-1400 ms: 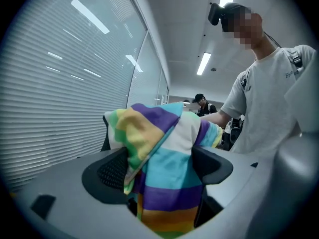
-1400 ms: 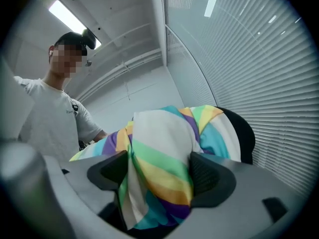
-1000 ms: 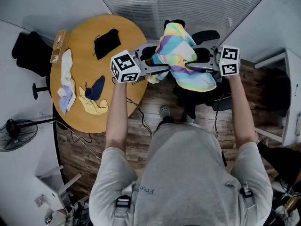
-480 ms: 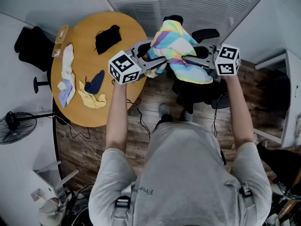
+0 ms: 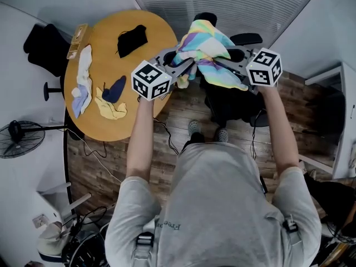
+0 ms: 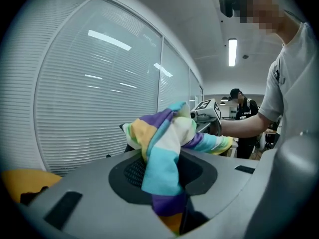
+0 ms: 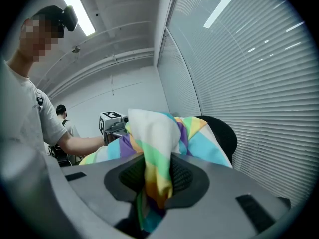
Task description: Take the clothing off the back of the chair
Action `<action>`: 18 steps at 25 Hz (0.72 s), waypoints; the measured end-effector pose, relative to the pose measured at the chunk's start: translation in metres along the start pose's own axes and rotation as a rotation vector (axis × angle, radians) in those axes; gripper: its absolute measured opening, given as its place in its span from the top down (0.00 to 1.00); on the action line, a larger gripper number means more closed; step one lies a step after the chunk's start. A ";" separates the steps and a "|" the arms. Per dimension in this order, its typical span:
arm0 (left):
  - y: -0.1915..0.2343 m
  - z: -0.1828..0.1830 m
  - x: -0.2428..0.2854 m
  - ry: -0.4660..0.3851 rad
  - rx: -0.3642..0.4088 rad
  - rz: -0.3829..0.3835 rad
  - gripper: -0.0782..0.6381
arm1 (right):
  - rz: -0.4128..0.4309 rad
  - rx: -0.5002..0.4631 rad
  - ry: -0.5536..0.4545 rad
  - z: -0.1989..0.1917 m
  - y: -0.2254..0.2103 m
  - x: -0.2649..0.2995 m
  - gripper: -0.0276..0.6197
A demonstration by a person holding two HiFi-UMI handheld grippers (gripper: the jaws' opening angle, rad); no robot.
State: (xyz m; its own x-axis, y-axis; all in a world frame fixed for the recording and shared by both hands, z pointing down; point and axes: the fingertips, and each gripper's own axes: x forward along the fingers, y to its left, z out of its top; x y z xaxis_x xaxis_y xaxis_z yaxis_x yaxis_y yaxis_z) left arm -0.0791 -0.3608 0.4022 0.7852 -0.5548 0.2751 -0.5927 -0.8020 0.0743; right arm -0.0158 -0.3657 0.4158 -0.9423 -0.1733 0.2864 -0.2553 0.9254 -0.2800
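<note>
Left gripper (image 6: 167,185): the jaws have just been closing and now pinch a fold of the striped garment (image 6: 167,143) between the pads. Right gripper (image 7: 154,185): same, clamped on another fold, with cloth hanging down through the gap. Both bites look narrow, a gathered ridge rather than a deep handful.

The garment sits bunched between your two grippers, above the chair (image 5: 231,102). Its far side lies against the chair back (image 7: 227,133). I cannot tell whether it has cleared the top of the back.

Risks from here:
- Slip. A thin fold can pull out of either pinch if you lift fast, and the cloth drops onto the seat or floor.
- Snag. The near hem hangs toward the seat and the right armrest (image 5: 247,38). Pulling toward you rather than up could catch it there or on the top of the back.
- Uneven lift. If one hand gets ahead of the other, the cloth stretches between the pinches and loads the weaker one.
- The chair may roll or swivel if the cloth drags on it.
- The table (image 5: 142,113) stands close on your left with other clothes (image 5: 83,85) on it. A wide swing could sweep them.
</note>
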 end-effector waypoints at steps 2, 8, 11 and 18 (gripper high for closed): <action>0.000 0.001 -0.002 0.000 -0.024 0.045 0.72 | -0.015 -0.008 0.002 0.003 0.001 0.000 0.80; 0.001 0.013 -0.014 -0.026 -0.063 0.161 0.75 | -0.021 -0.061 -0.006 0.015 0.012 -0.002 0.80; -0.002 0.022 -0.021 -0.047 -0.075 0.205 0.75 | -0.022 -0.092 -0.018 0.022 0.018 -0.003 0.80; -0.009 0.043 -0.045 -0.101 -0.102 0.320 0.75 | -0.034 -0.185 -0.035 0.051 0.037 -0.004 0.80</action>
State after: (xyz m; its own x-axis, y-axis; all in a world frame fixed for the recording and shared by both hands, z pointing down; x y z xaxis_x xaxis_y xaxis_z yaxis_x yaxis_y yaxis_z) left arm -0.1016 -0.3382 0.3477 0.5678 -0.7976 0.2036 -0.8223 -0.5607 0.0968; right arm -0.0322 -0.3479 0.3577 -0.9417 -0.2139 0.2597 -0.2458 0.9645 -0.0968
